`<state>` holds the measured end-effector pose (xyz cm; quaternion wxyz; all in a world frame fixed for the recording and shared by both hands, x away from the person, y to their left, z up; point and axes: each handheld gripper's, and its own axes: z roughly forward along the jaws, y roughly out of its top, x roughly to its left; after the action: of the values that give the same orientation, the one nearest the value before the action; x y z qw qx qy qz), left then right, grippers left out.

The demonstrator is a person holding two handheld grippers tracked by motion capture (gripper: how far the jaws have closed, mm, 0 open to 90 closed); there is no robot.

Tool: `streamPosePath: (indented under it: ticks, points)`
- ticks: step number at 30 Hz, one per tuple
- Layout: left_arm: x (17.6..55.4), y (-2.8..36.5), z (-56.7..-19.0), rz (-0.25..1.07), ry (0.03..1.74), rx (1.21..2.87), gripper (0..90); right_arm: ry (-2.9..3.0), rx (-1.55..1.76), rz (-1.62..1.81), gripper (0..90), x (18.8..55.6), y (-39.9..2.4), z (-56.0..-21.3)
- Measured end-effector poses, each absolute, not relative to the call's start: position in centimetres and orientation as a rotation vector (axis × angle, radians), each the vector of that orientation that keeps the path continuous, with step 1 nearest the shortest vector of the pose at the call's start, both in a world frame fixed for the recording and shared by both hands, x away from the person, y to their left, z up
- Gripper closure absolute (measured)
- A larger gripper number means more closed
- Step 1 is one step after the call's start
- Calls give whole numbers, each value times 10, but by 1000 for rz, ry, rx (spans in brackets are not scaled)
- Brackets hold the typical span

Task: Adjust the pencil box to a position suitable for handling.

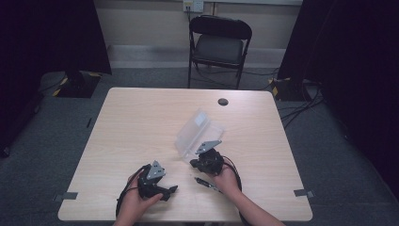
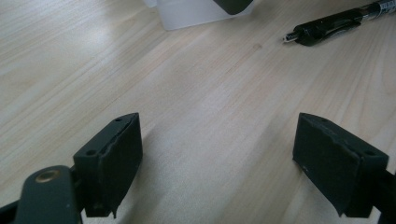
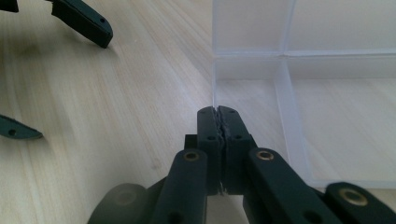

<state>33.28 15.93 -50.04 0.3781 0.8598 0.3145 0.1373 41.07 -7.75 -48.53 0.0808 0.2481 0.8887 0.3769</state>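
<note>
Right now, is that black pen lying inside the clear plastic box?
No, the pen lies on the bare table, outside the clear plastic box, near the right gripper.

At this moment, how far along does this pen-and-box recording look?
Early. Done: the clear plastic box lies open on the table. In hand: the right gripper is shut at the box's near wall; whether it pinches the wall is unclear. The left gripper is open, holding nothing. Left: the pen lies on the table outside the box, probably to be boxed.
</note>
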Motion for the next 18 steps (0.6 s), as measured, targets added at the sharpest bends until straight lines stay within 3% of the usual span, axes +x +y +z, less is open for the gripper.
streamPosePath:
  ticks: [3, 6, 9, 18]
  points:
    - [333, 159, -500, 349, 803, 2197, 156, 2657, 760, 1150, 858, 411, -77, -487]
    - [333, 159, -500, 347, 804, 2196, 156, 2669, 780, 1172, 737, 410, -79, -488]
    - [333, 159, -500, 348, 803, 2197, 156, 2671, 767, 1187, 697, 407, -83, -485]
    - [333, 159, -500, 347, 803, 2196, 156, 2612, 785, 1232, 647, 401, -109, -468]
